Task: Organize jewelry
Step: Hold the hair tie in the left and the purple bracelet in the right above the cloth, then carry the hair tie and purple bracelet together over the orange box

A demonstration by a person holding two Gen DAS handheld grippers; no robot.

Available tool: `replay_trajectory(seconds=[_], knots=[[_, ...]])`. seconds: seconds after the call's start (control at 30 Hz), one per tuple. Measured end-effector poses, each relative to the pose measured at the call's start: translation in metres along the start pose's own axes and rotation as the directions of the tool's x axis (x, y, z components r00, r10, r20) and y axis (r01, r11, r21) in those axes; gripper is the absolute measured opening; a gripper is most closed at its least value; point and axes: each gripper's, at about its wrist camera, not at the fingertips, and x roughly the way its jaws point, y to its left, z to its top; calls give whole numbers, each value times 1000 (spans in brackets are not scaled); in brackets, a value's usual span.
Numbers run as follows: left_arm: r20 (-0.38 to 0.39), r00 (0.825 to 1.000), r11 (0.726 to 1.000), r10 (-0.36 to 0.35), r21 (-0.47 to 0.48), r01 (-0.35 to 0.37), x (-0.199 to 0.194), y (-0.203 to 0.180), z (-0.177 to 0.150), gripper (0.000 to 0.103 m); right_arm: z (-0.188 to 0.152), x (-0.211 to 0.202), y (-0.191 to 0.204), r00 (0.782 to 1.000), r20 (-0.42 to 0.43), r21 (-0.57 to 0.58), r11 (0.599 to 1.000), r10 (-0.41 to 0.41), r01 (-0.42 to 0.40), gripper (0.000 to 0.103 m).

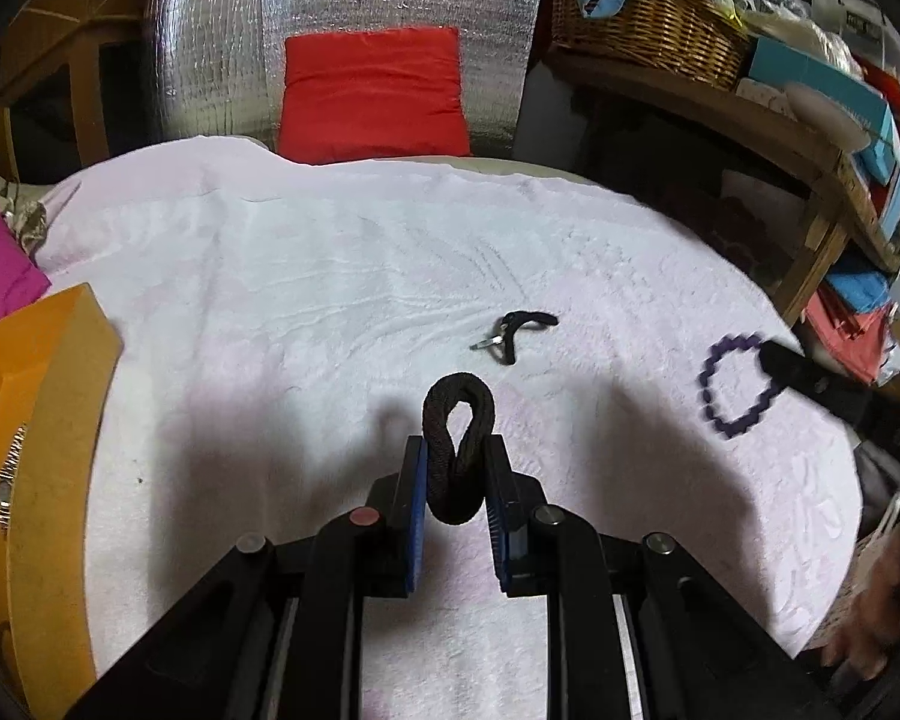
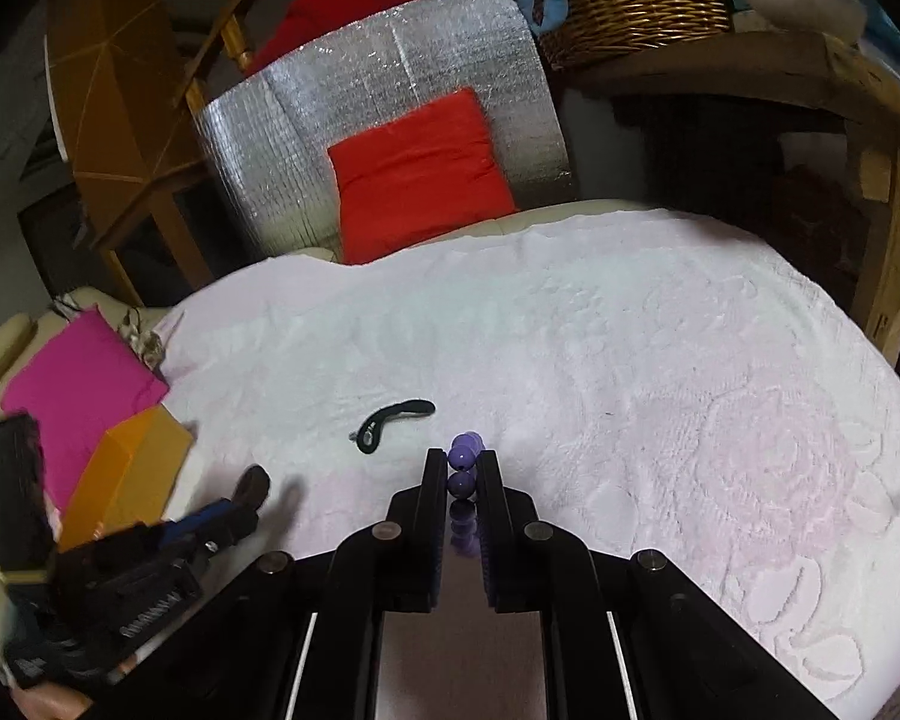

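Note:
My left gripper (image 1: 457, 450) is shut on a black cord loop (image 1: 459, 414) and holds it above the white towel (image 1: 330, 276). My right gripper (image 2: 462, 462) is shut on a purple bead bracelet (image 2: 463, 468); in the left wrist view the bracelet (image 1: 732, 384) hangs as a ring from the right gripper's fingers (image 1: 792, 363). A black strap with a metal clasp (image 1: 516, 333) lies on the towel ahead of both grippers, also in the right wrist view (image 2: 390, 417). An orange box (image 1: 36, 420) stands at the left; the right wrist view shows it too (image 2: 129, 468).
A pink cloth (image 2: 81, 384) lies left of the towel beyond the orange box. A red cushion (image 1: 372, 93) leans on a silver foil panel (image 1: 342, 6) behind. A wicker basket (image 1: 648, 24) and boxes fill a wooden shelf at the right.

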Motion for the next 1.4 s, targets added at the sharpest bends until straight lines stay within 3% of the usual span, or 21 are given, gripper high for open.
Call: replay_trajectory(seconds=[0.37,0.6,0.97,1.4], knots=[[86,992,995,96,-17,-95,-63,4,-28,19,-1,-24,1,996,18,57,995,86,-87,11],[176,981,996,85,-1,-86,-122,4,-35,19,-16,-42,23,991,20,36,990,135,-136,11],[285,958,998,16,48,-31,-179,-12,-38,19,-31,-72,52,990,19,-48,989,143,-142,11],[363,929,997,76,-19,-74,-217,29,-42,19,-26,-74,99,979,4,-113,973,204,-203,11]])
